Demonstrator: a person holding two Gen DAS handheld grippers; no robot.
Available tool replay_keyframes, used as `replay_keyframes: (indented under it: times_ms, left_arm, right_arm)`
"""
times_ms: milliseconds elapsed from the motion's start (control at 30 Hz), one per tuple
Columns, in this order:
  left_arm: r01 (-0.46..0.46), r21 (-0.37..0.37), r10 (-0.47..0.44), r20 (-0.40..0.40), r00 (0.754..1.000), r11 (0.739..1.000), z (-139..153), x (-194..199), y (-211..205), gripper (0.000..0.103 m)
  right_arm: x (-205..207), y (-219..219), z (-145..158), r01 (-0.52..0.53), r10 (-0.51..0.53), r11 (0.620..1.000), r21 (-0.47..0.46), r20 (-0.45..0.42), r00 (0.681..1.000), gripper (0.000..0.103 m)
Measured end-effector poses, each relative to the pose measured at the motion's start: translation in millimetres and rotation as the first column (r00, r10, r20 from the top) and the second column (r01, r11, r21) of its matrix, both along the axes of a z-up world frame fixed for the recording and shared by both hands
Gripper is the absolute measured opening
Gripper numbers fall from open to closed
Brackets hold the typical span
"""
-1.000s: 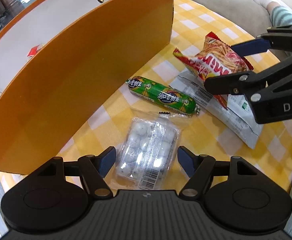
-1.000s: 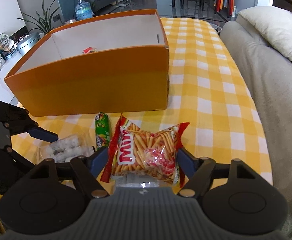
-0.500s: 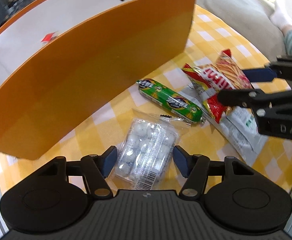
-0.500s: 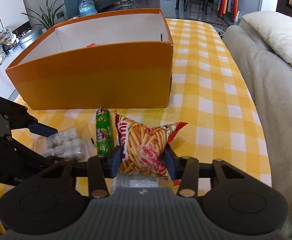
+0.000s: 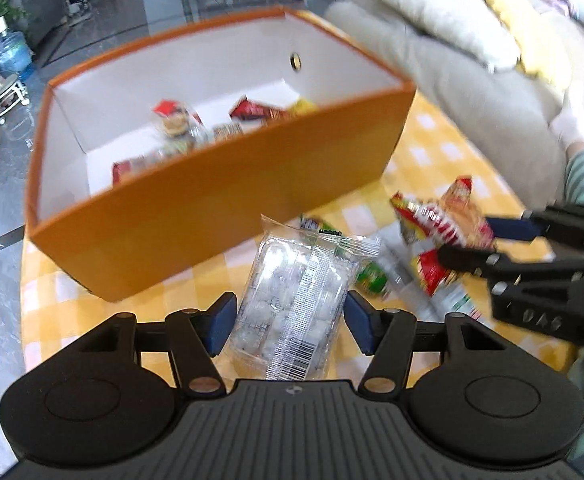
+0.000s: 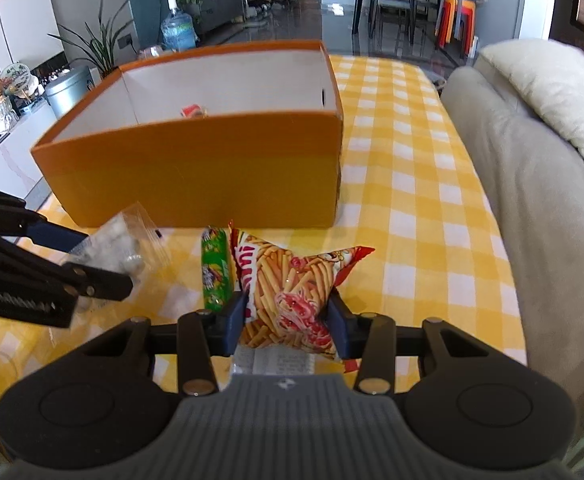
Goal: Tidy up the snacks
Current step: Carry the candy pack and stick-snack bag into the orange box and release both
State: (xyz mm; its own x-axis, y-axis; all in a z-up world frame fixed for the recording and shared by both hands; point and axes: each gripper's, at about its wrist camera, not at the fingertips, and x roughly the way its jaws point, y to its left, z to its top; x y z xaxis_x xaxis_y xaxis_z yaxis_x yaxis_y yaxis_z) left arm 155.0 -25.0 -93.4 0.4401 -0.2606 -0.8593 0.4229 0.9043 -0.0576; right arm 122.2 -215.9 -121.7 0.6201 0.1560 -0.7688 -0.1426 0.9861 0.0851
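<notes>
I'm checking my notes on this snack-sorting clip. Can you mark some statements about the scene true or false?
1. The right gripper clamps the fries bag. True.
2. The orange box is empty. False: several snacks lie inside it.
3. The clear pack sits between the left gripper's fingers. True.
4. The green sausage is in the box. False: it lies on the checked cloth beside the fries bag.
5. The cloth is blue and white. False: it is yellow and white.
</notes>
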Motion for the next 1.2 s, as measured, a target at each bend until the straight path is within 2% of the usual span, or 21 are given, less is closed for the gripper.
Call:
replay_keyframes:
  times_ms: [300,500,733,867,1000,1200]
  left_arm:
    - [-0.073,-0.135,0.082,0.059,0.995,0.988,46,0,16,0.067]
    - [-0.086,-0.163,0.106,0.124,0.987,0.983,76,10,24,0.067]
    - [-0.101,-0.125,0.125,0.210,0.970,0.987,107,34,31,0.067]
    - [-0.116,-0.109,0.138,0.222,0.965,0.987,114,55,37,0.067]
    - [-0.127,-0.074,0.140,0.213,0.967,0.989,111,74,39,0.067]
    - [-0.168,0.000,0.166,0.175,0.971,0.986,91,107,45,0.067]
  right_arm:
    - [-15,8,33,-0.026,0.025,1.000,0.012,0.081,0.996,0.041]
    - [-16,12,67,-0.051,0.045,0.998,0.030,0.174,0.984,0.041]
    - [6,19,99,-0.084,0.071,0.996,0.039,0.254,0.965,0.041]
    - [25,26,110,-0.099,0.086,0.994,0.034,0.277,0.957,0.041]
    - [50,34,114,-0.115,0.104,0.993,0.027,0.266,0.958,0.041]
    - [90,48,108,-0.138,0.134,0.990,0.001,0.231,0.964,0.041]
